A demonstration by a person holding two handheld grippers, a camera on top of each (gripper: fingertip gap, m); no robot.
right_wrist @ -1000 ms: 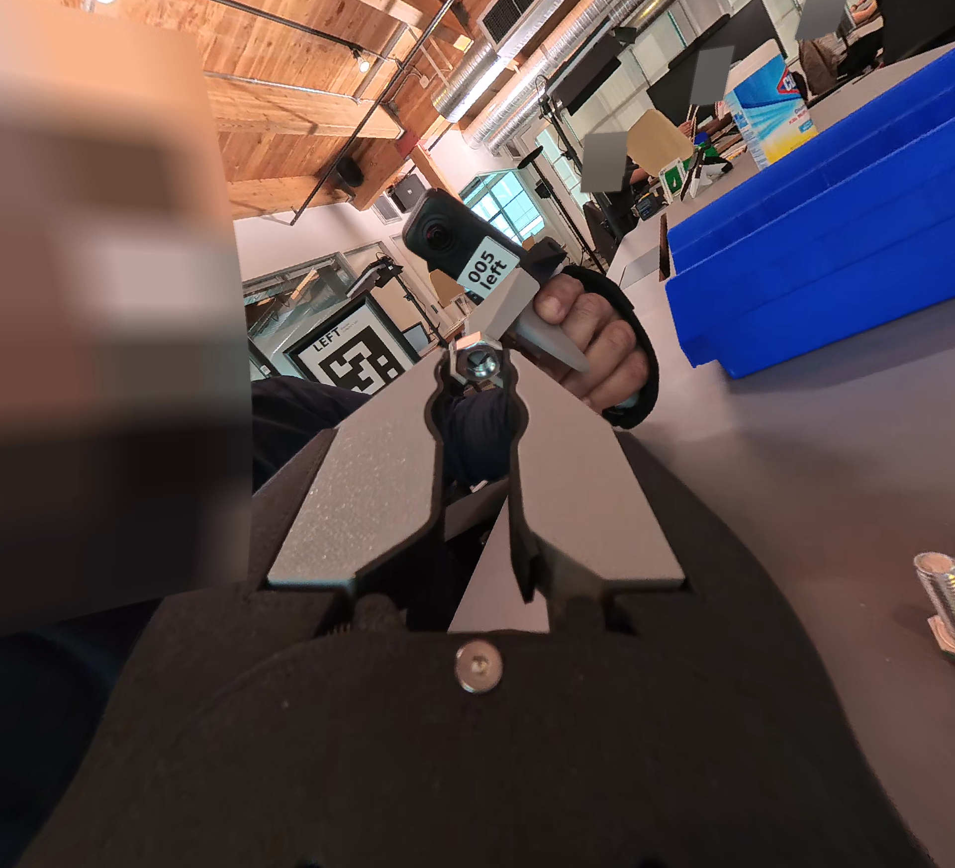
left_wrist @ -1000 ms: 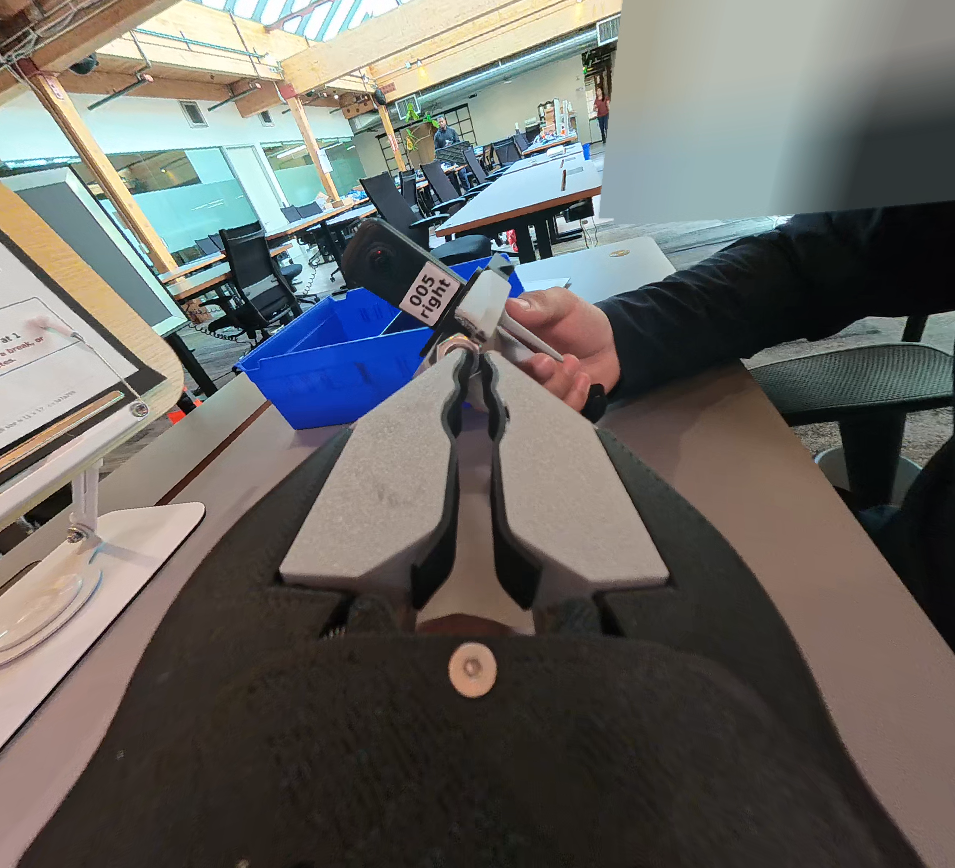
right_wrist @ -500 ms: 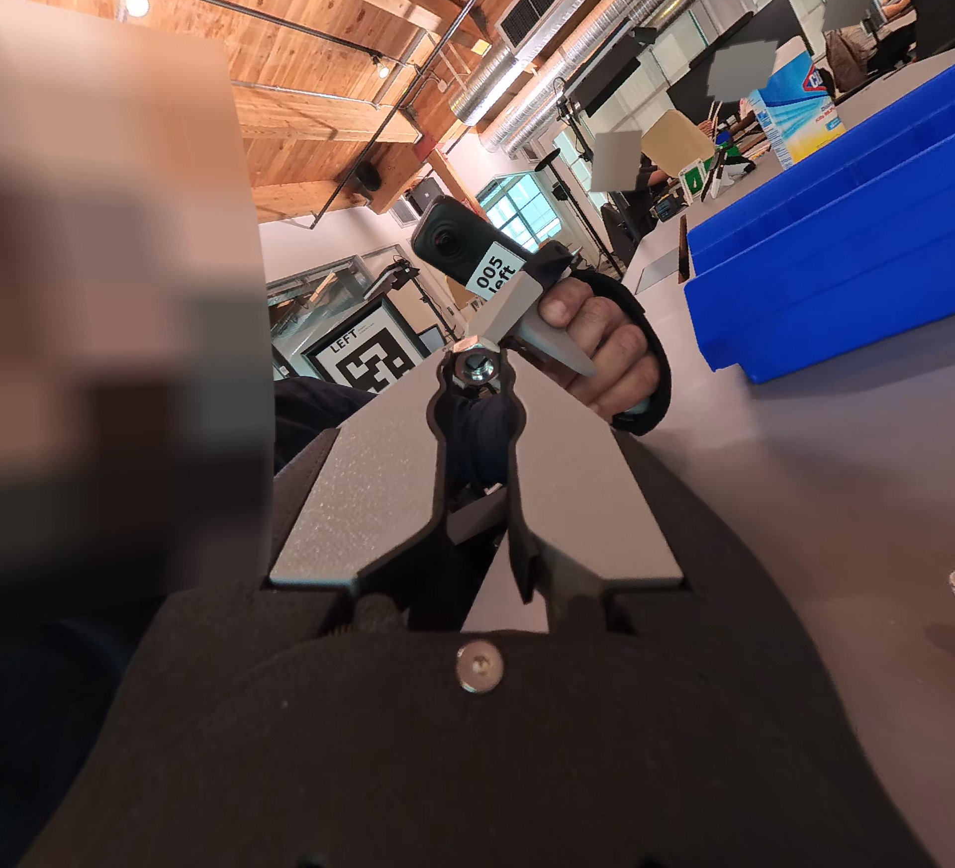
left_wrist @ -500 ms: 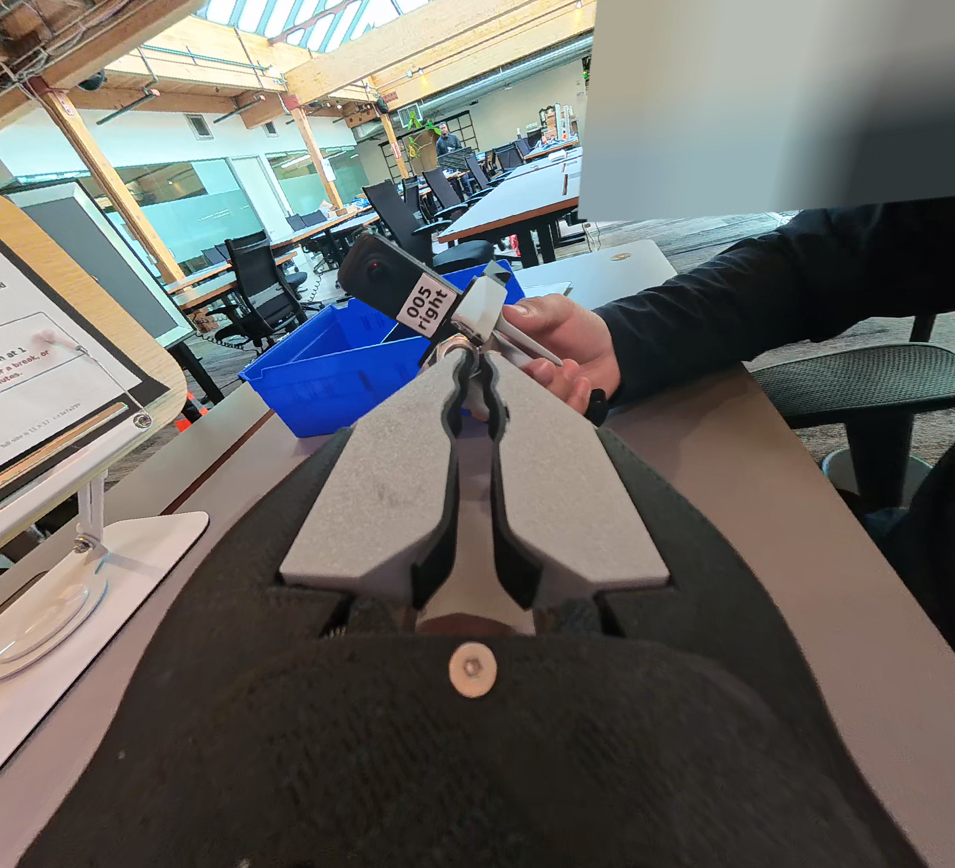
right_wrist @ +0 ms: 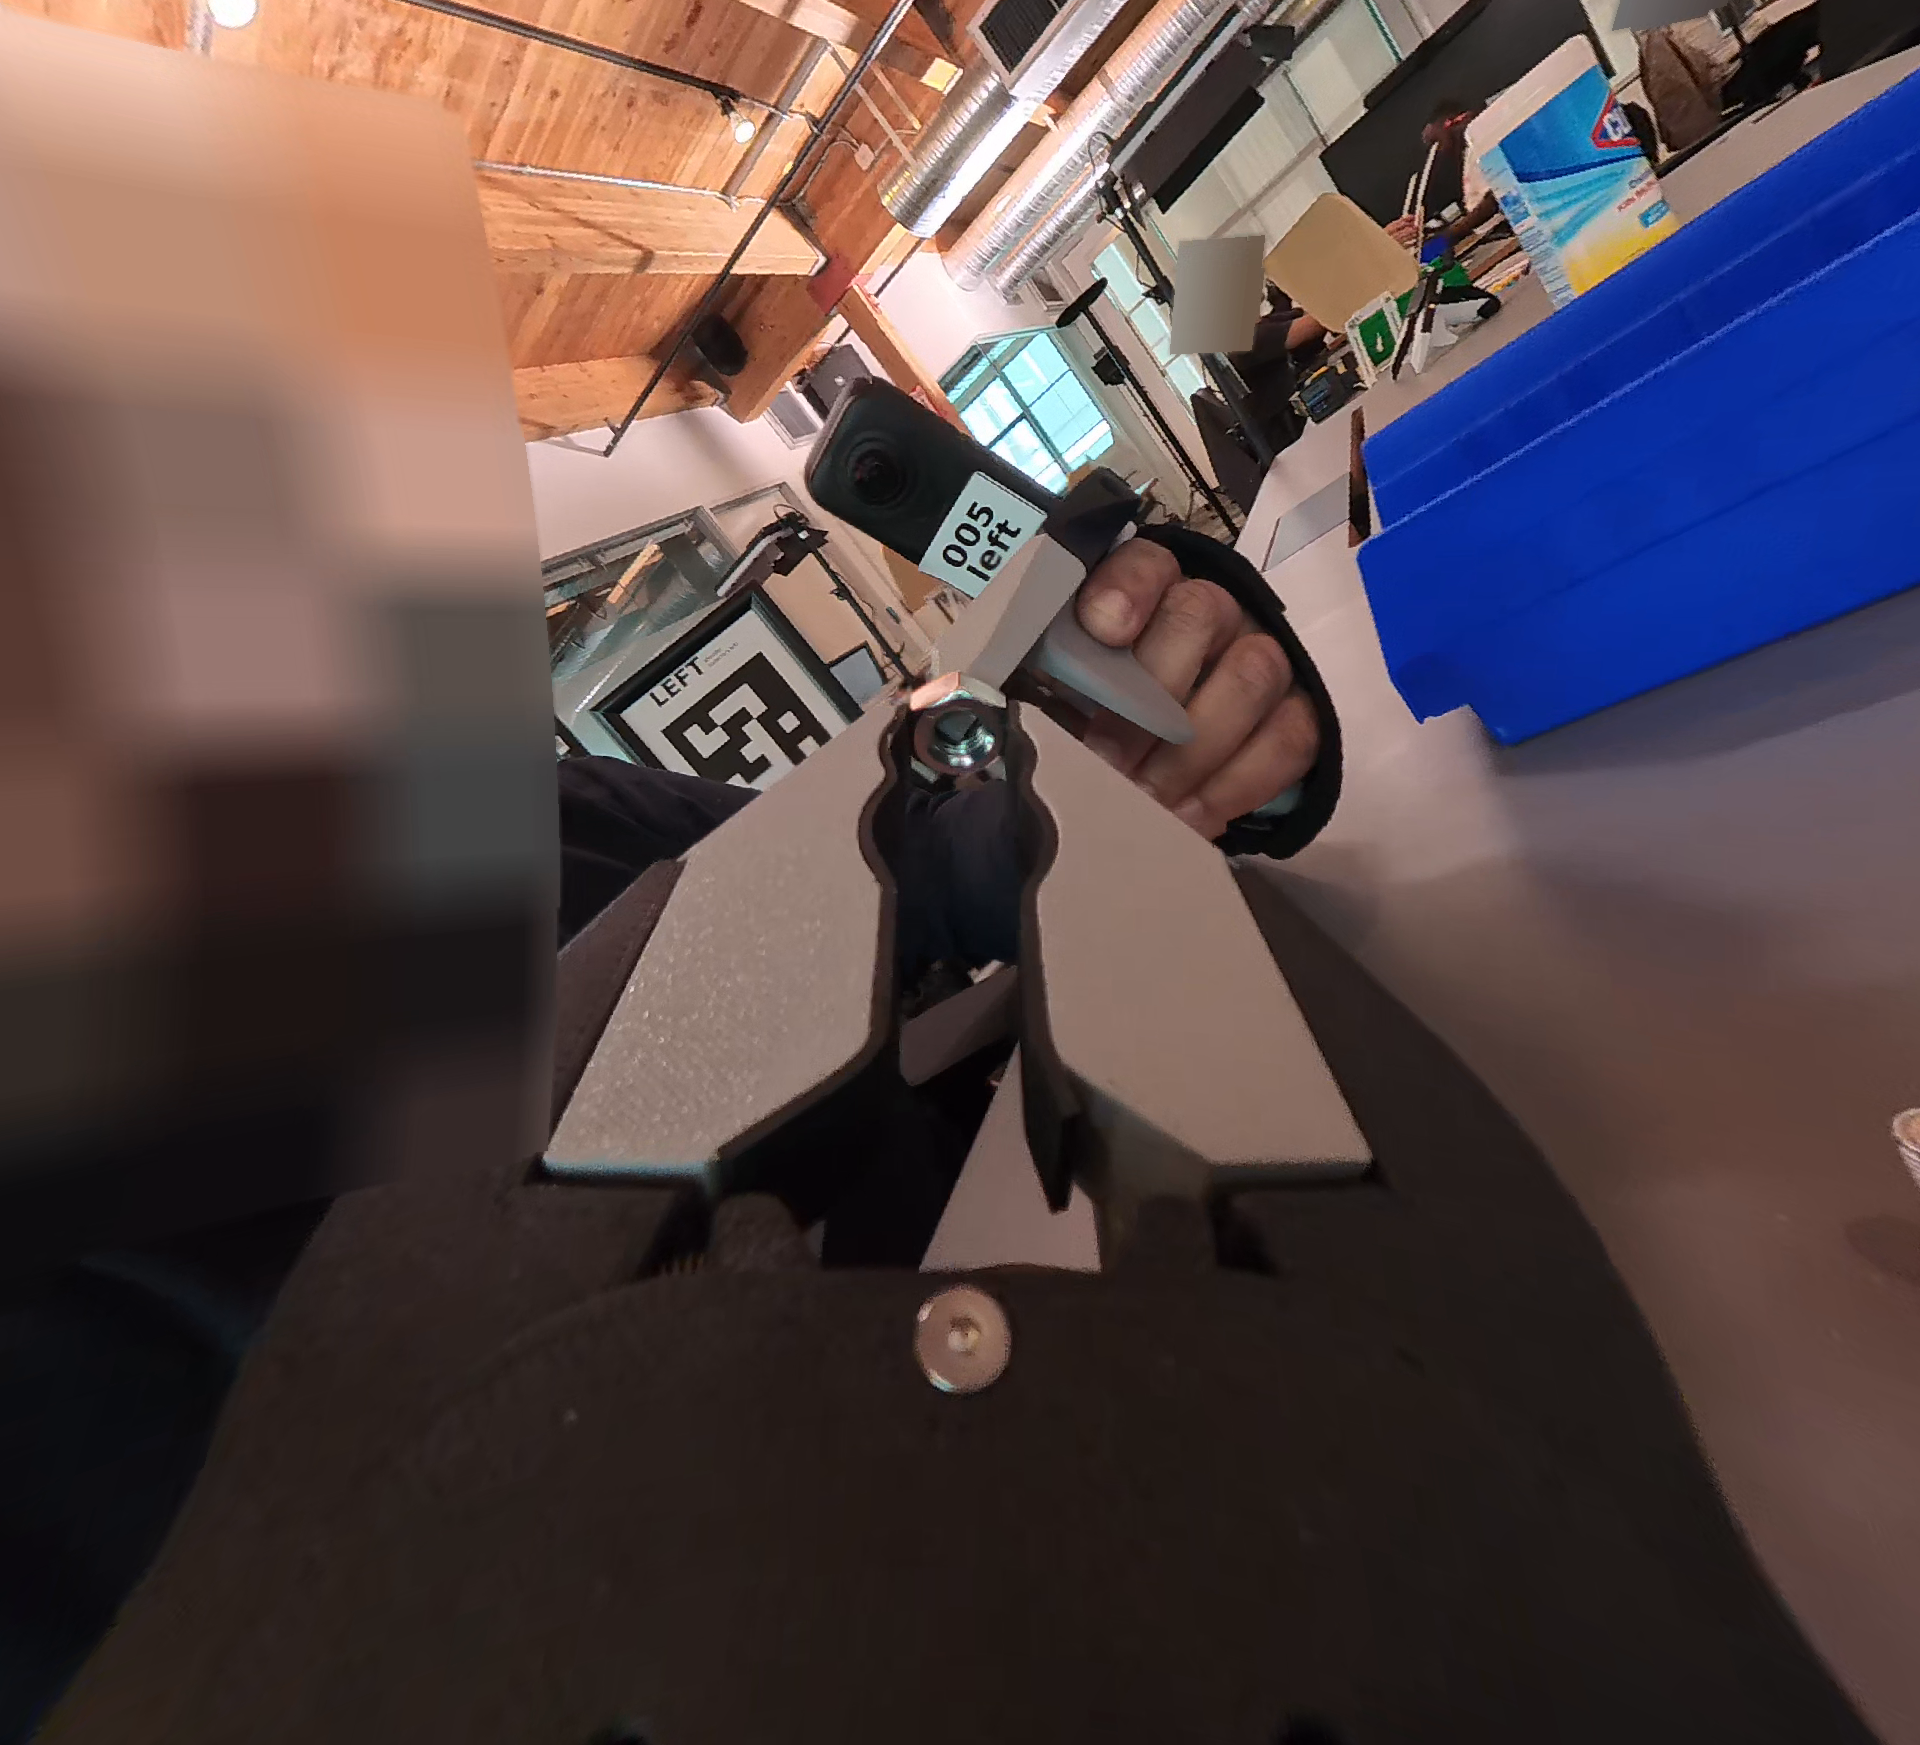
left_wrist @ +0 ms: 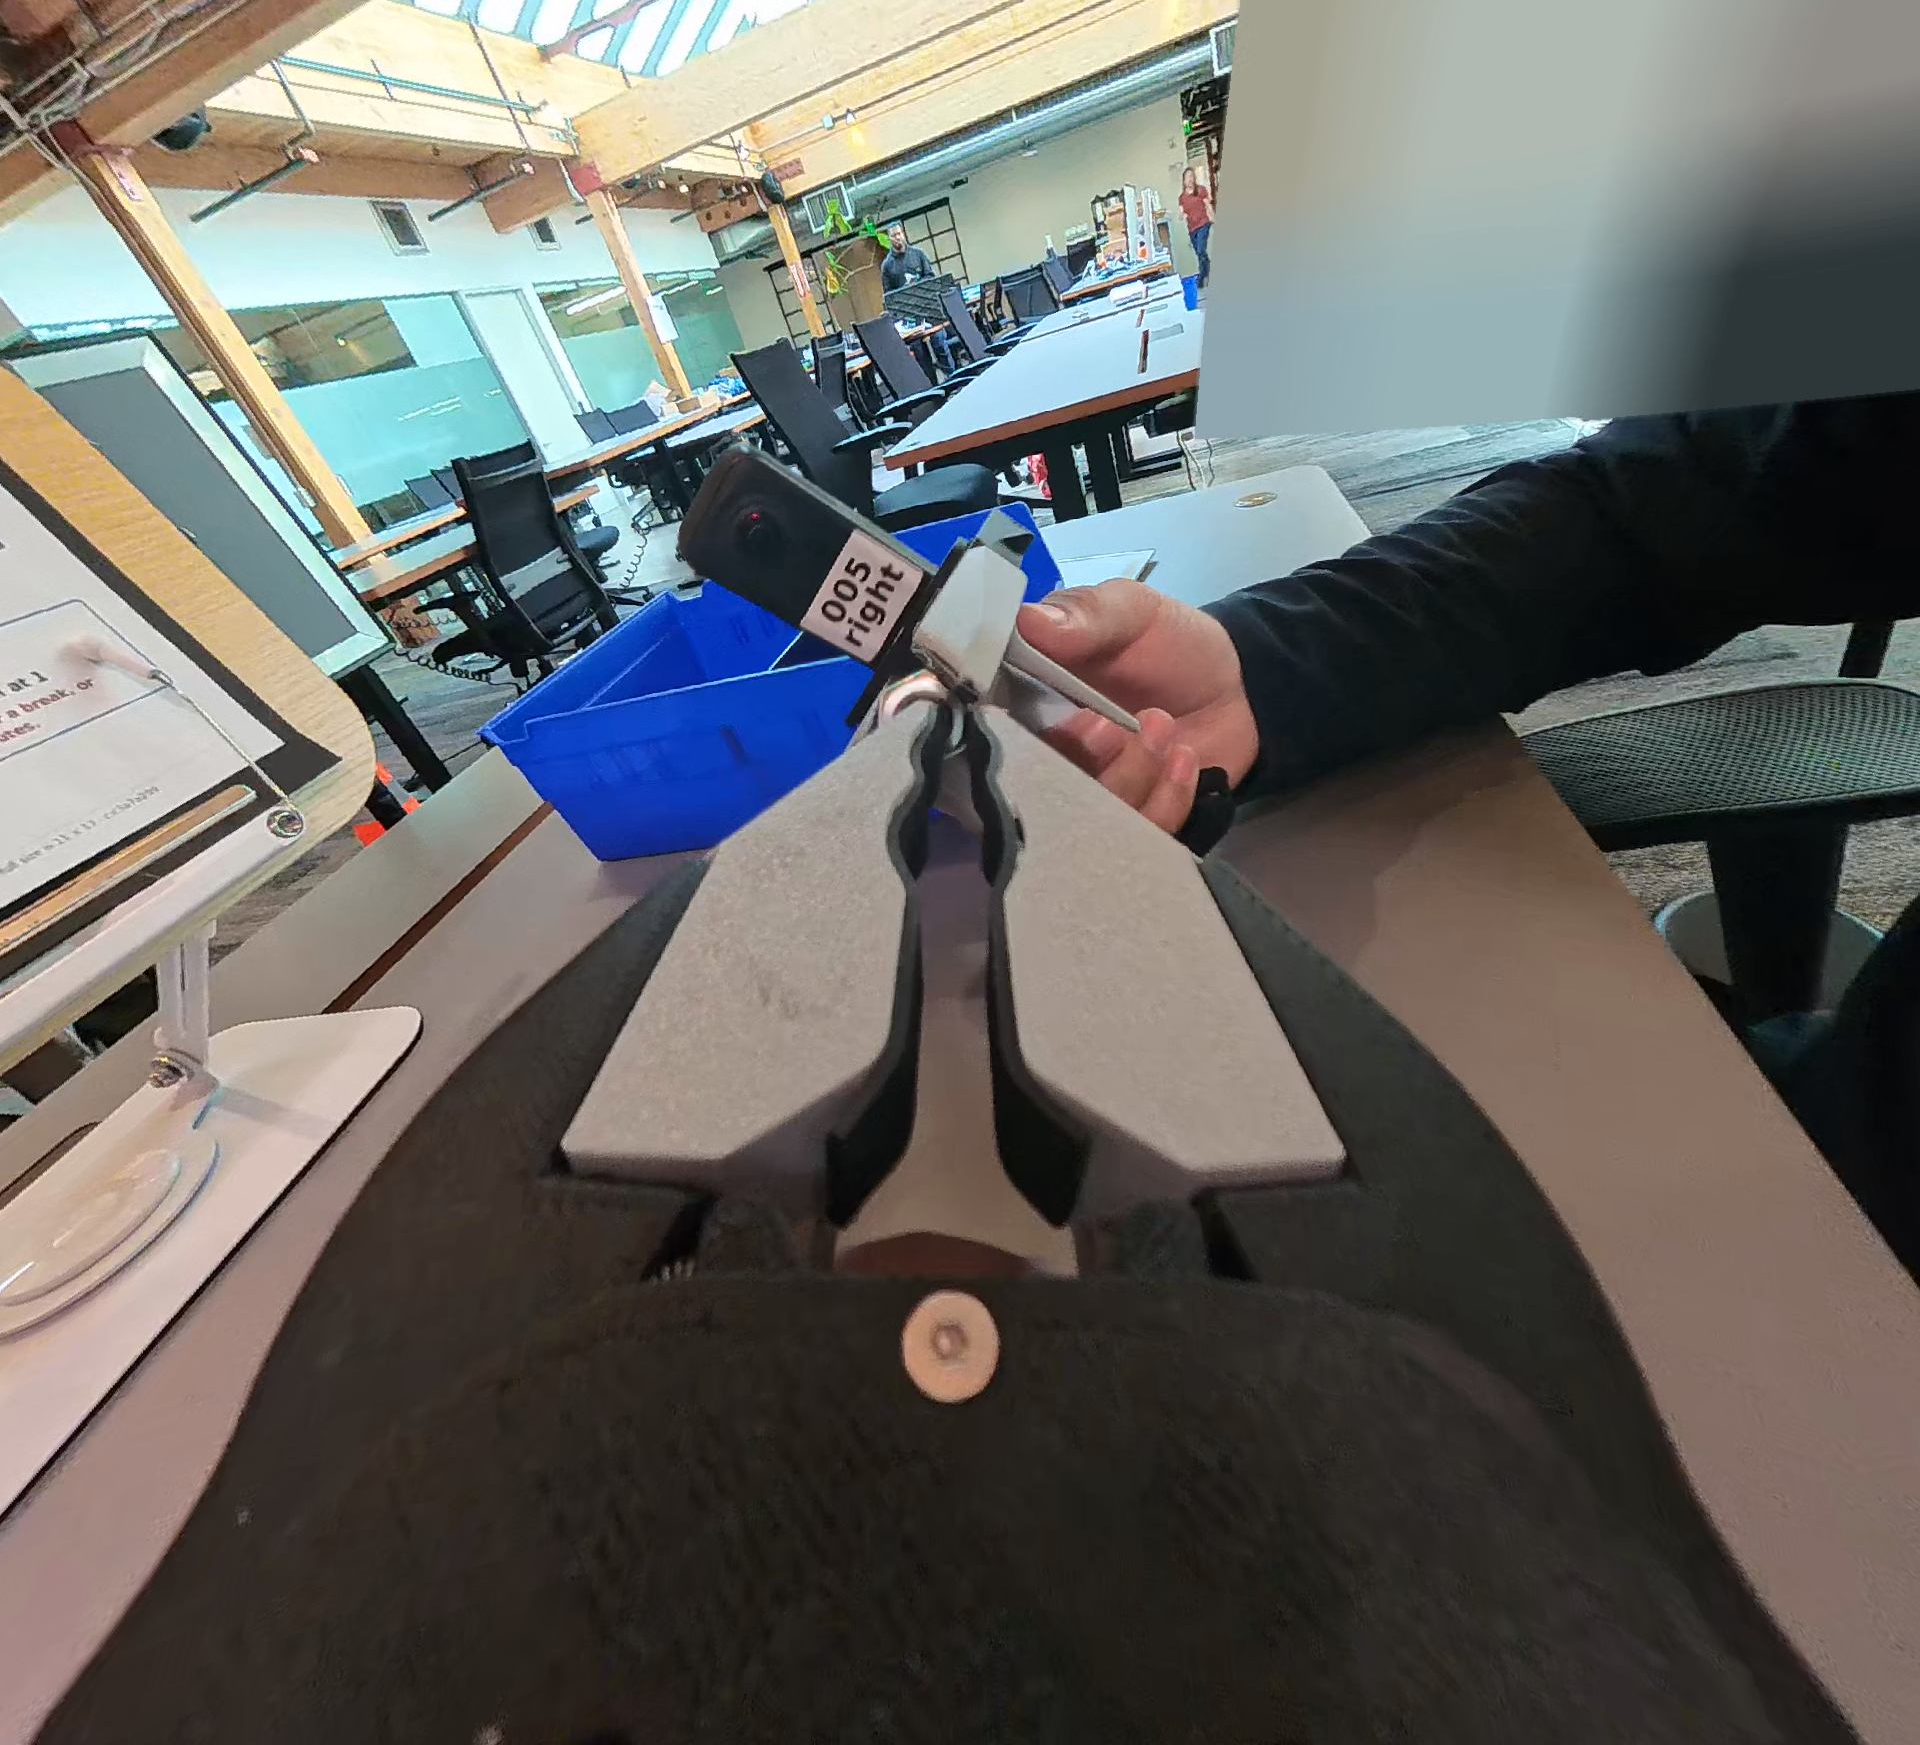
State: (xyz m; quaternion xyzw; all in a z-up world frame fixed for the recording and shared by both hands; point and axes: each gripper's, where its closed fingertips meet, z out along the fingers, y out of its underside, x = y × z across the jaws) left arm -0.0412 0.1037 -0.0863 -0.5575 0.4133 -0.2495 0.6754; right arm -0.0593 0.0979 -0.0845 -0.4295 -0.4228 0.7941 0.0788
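My left gripper (left_wrist: 948, 745) is shut, its fingertips pinching a small round metal piece (left_wrist: 912, 693), seemingly a bolt, above the grey table (left_wrist: 1558, 968). The right gripper (left_wrist: 971, 620) meets it tip to tip, held by a hand (left_wrist: 1132, 677) in a dark sleeve. In the right wrist view my right gripper (right_wrist: 954, 729) is shut on a hex nut (right_wrist: 928, 757) with a threaded bolt end in its hole. The left gripper (right_wrist: 1029, 615) and the hand holding it (right_wrist: 1216, 708) sit just behind the nut.
A blue bin (left_wrist: 665, 739) stands on the table behind the tips; it also shows in the right wrist view (right_wrist: 1662, 552). A tablet on a white stand (left_wrist: 156, 760) is at the left. A mesh chair (left_wrist: 1766, 739) is at the right. A loose metal part (right_wrist: 1907, 1145) lies at the right edge.
Both grippers stay tip to tip on the nut and bolt. The right wrist view has shifted, and the loose metal part on the table has slid almost out of its right edge.
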